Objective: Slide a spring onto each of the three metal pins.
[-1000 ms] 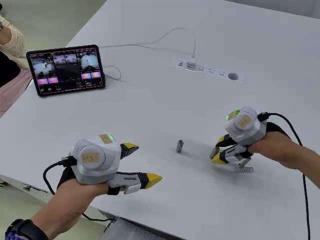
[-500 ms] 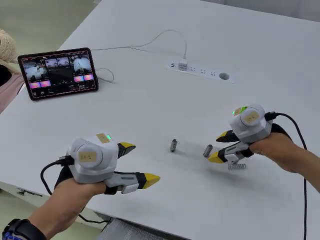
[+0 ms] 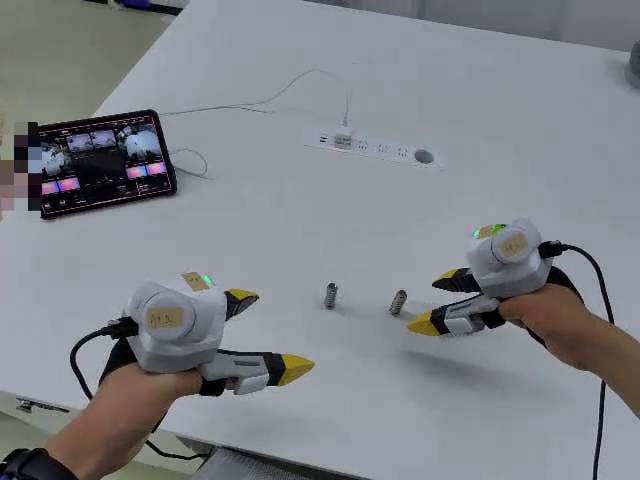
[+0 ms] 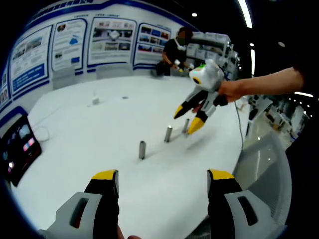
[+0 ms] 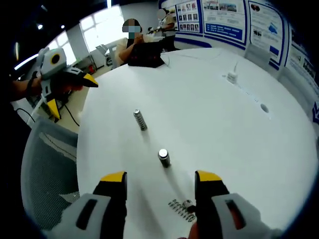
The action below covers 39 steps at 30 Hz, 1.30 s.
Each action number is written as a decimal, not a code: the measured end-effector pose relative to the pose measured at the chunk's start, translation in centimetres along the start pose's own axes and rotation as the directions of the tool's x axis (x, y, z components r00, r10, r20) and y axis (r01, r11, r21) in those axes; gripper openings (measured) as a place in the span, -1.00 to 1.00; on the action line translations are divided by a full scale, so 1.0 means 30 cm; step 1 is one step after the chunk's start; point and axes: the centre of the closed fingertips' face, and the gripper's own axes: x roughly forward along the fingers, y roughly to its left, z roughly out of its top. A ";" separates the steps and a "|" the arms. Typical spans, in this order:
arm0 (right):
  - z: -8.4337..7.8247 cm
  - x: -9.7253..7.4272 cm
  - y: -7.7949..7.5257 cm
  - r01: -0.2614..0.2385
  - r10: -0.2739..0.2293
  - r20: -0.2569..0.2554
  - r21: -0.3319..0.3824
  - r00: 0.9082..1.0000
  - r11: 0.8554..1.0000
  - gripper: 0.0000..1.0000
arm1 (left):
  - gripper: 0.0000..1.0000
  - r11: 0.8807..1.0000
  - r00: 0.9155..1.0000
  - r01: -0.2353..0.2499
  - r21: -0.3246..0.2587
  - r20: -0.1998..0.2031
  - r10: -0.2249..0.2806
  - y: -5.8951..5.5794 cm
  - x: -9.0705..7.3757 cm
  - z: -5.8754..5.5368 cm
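Two upright metal pins stand mid-table, each wrapped in a spring: one pin (image 3: 331, 295) (image 5: 140, 119) to the left, the other pin (image 3: 398, 302) (image 5: 164, 158) just ahead of my right gripper (image 3: 433, 300) (image 5: 160, 178). That gripper is open, with nothing between its fingers. A loose spring (image 5: 180, 209) lies flat by its right finger, next to a small metal stub. My left gripper (image 3: 270, 332) (image 4: 162, 175) hovers open at the near left, well short of the pins. In the left gripper view, a row of three pins (image 4: 168, 133) stands ahead of it, with the right gripper (image 4: 192, 117) behind them.
A tablet (image 3: 100, 165) stands at the far left. A white power strip (image 3: 370, 147) with its cable lies at the back. The table's near edge (image 3: 300, 455) runs just under the left gripper. A black cable trails from each gripper. People sit in the background (image 4: 179, 47).
My right gripper has drawn back to the right from the second pin, leaving a spring on it. The loose spring under that hand is now hidden in the head view. The camera shifted.
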 end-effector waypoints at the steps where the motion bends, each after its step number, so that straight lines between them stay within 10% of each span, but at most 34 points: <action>1: 0.000 -0.003 -0.004 0.005 -0.005 0.008 0.009 1.000 1.000 0.15 | 0.48 1.000 1.000 0.003 0.000 -0.001 -0.003 -0.002 0.002 0.000; 39: -0.132 -0.182 0.133 0.060 -0.123 0.208 0.285 0.970 0.957 0.61 | 0.57 0.996 0.996 0.080 0.033 -0.034 -0.079 -0.063 0.080 0.011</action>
